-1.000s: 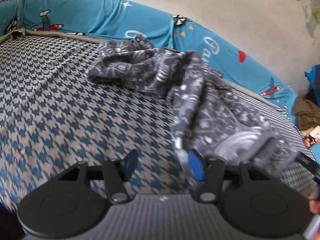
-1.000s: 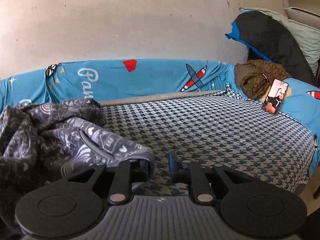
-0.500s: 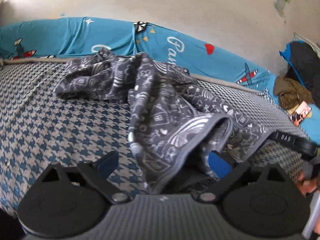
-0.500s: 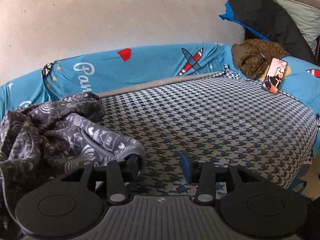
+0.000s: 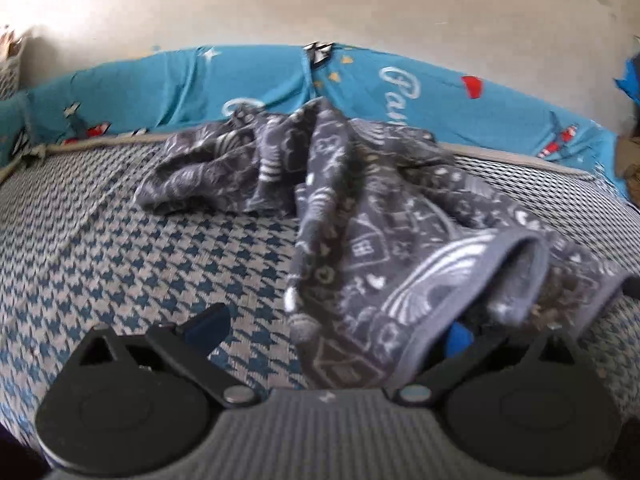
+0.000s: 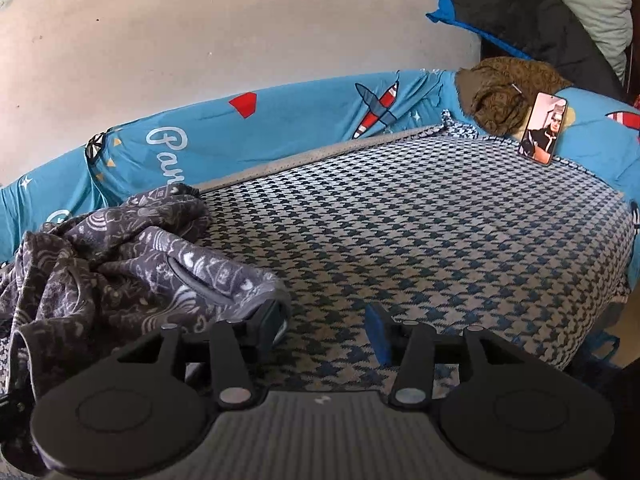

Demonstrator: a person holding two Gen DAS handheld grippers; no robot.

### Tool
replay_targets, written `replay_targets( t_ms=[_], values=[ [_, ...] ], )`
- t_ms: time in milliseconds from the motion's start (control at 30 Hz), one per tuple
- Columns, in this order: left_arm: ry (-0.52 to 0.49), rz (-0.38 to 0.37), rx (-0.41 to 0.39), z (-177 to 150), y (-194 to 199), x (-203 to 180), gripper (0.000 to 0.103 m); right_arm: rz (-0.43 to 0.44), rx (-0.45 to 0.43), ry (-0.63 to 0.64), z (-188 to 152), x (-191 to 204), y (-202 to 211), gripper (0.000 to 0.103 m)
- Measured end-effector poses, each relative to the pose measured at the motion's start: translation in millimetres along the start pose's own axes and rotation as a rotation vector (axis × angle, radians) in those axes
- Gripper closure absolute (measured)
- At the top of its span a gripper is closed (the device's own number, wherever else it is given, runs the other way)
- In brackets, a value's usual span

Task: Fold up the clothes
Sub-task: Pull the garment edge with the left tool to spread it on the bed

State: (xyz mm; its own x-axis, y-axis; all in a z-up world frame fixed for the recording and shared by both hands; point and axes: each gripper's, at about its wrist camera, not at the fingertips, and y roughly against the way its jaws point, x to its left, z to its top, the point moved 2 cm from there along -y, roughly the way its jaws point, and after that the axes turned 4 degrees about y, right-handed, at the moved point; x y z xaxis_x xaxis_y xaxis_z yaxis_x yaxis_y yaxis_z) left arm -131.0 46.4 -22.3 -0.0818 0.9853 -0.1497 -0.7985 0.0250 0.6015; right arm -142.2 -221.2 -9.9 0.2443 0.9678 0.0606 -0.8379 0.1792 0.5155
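Note:
A crumpled dark grey garment with white printed patterns [image 5: 340, 200] lies on the houndstooth-covered bed [image 5: 120, 260]. In the left wrist view my left gripper [image 5: 332, 328] is wide open; a hemmed edge of the garment drapes between the fingers and over the right finger, hiding most of its blue pad. In the right wrist view the garment [image 6: 120, 264] lies at the left, its hem touching the left finger. My right gripper [image 6: 326, 328] is open, with only bed cover between the fingers.
A blue cartoon-print sheet [image 6: 280, 128] runs along the wall behind the bed. A phone [image 6: 542, 128] leans at the far right corner beside a brown cloth [image 6: 504, 92] and dark bedding [image 6: 532, 16]. The bed's right edge [image 6: 616, 240] drops off.
Both grippers have opened wider. The left gripper has swung so the garment sits more to the centre and its hem lies over the right finger. The right gripper has let the hem go.

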Motion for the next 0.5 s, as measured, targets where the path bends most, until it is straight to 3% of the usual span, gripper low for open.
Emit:
replay_targets(
  t_ms=[233, 500],
  values=[
    [0.001, 0.022, -0.003, 9.3, -12.0, -12.8, 0.0, 0.029, -0.029, 0.001, 0.6, 7.6, 3.2, 0.057],
    [0.099, 0.159, -0.074, 28.4, -1.9, 12.1, 0.0, -0.004, -0.091, 0.066, 3.6, 18.3, 7.4, 0.056]
  ],
)
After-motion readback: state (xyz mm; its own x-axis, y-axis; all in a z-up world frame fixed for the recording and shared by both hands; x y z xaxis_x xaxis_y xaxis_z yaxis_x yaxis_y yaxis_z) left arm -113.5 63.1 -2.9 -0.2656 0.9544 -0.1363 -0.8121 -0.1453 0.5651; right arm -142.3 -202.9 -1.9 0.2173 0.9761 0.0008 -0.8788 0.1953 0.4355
